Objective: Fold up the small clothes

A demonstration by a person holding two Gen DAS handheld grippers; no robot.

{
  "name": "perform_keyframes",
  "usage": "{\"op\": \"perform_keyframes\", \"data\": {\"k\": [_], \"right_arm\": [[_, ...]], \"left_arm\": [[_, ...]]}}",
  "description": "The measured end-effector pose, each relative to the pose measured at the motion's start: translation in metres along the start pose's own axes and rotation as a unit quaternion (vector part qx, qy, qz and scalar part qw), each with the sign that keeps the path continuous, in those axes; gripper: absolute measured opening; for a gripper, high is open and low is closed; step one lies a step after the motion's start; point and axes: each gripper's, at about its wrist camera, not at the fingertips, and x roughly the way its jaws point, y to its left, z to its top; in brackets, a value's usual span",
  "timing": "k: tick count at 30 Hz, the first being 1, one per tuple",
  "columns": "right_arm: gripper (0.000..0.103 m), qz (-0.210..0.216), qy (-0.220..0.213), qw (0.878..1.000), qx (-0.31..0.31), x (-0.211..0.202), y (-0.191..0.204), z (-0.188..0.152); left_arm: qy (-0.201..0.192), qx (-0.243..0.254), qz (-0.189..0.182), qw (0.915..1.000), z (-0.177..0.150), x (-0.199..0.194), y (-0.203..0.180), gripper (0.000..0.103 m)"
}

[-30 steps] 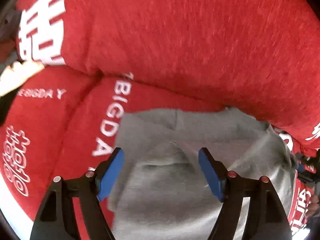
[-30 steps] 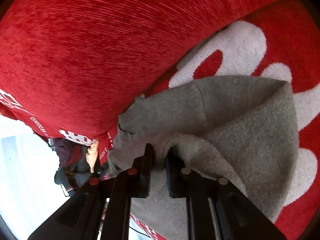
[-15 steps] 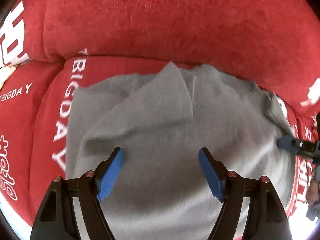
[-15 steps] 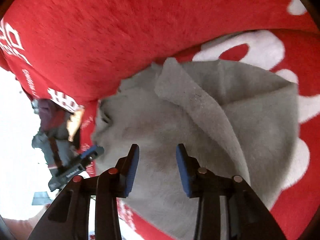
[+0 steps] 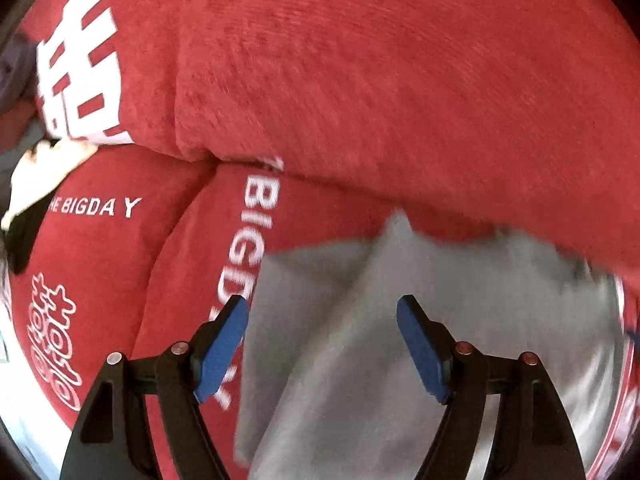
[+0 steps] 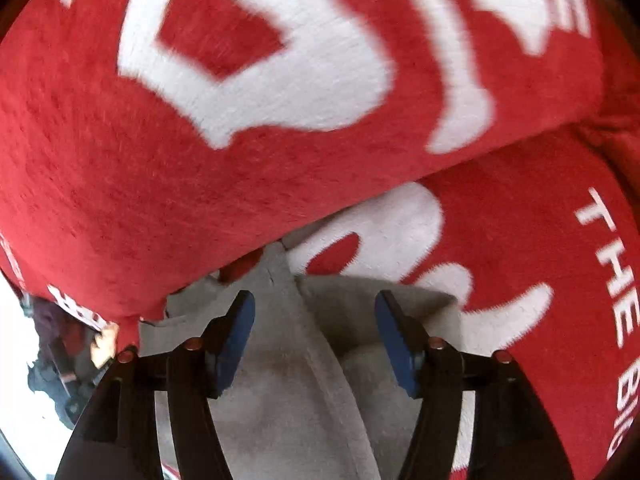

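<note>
Both grippers hover over the soft grey knit garment point(image 5: 420, 360), gripping nothing. Left gripper point(image 5: 322, 340) has jaws spread wide, cloth below them, untouched. Right gripper point(image 6: 314, 328) has jaws opening, a raised fold ridge between the blue pads point(image 6: 236, 336), apparently released. Garment lies on the red plush cushion with white lettering point(image 5: 192, 260), against the backrest. Next fold likely needs a clean edge pinch, layers flattened first.

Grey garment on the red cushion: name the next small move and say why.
Probably lower the left gripper onto the near left edge of the grey garment for another fold: both jaws are empty, the right gripper is opening, and the cloth lies loose on the red cushion.
</note>
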Motion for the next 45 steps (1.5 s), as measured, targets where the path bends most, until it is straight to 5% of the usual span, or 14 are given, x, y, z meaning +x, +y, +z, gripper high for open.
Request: {"op": "perform_keyframes", "data": {"k": [5, 11, 20, 24, 26, 28, 29, 30, 36, 41, 45], "right_arm": [[0.066, 0.019, 0.021, 0.999, -0.013, -0.025, 0.01, -0.024], [0.069, 0.042, 0.069, 0.997, -0.019, -0.049, 0.014, -0.1], [0.071, 0.036, 0.08, 0.991, 0.098, -0.068, -0.032, -0.21], [0.071, 0.04, 0.067, 0.986, 0.145, -0.06, -0.05, -0.22], [0.071, 0.052, 0.048, 0.984, 0.163, -0.061, -0.056, -0.217], [0.07, 0.064, 0.034, 0.98, 0.186, -0.06, -0.058, -0.213], [0.052, 0.069, 0.032, 0.978, 0.197, -0.059, -0.059, -0.21], [0.008, 0.069, 0.034, 0.977, 0.201, -0.056, -0.057, -0.207], [0.008, 0.039, 0.05, 0.992, 0.111, -0.077, -0.035, -0.193], [0.006, -0.025, 0.076, 0.991, 0.103, -0.065, -0.061, -0.205], [0.007, -0.031, 0.077, 0.993, 0.089, -0.064, -0.06, -0.206]], "left_arm": [[0.042, 0.021, -0.054, 0.9974, -0.052, -0.014, 0.019, 0.077], [0.078, 0.016, -0.104, 0.9913, -0.112, -0.019, 0.056, 0.077], [0.1, 0.056, -0.182, 0.9765, -0.132, -0.011, 0.065, 0.076], [0.107, 0.079, -0.188, 0.9731, -0.129, -0.001, 0.059, 0.043], [0.104, 0.083, -0.186, 0.9735, -0.127, 0.001, 0.063, 0.012], [0.104, 0.065, -0.209, 0.9702, -0.126, -0.003, 0.072, 0.011], [0.101, 0.06, -0.22, 0.9684, -0.126, -0.007, 0.078, 0.01], [0.095, 0.065, -0.225, 0.9677, -0.127, -0.014, 0.083, 0.01], [0.087, 0.092, -0.209, 0.9696, -0.148, -0.025, 0.091, 0.007], [0.091, 0.076, -0.197, 0.9733, -0.156, -0.011, 0.094, 0.007], [0.08, 0.077, -0.183, 0.9769, -0.156, -0.02, 0.094, 0.007]]}}
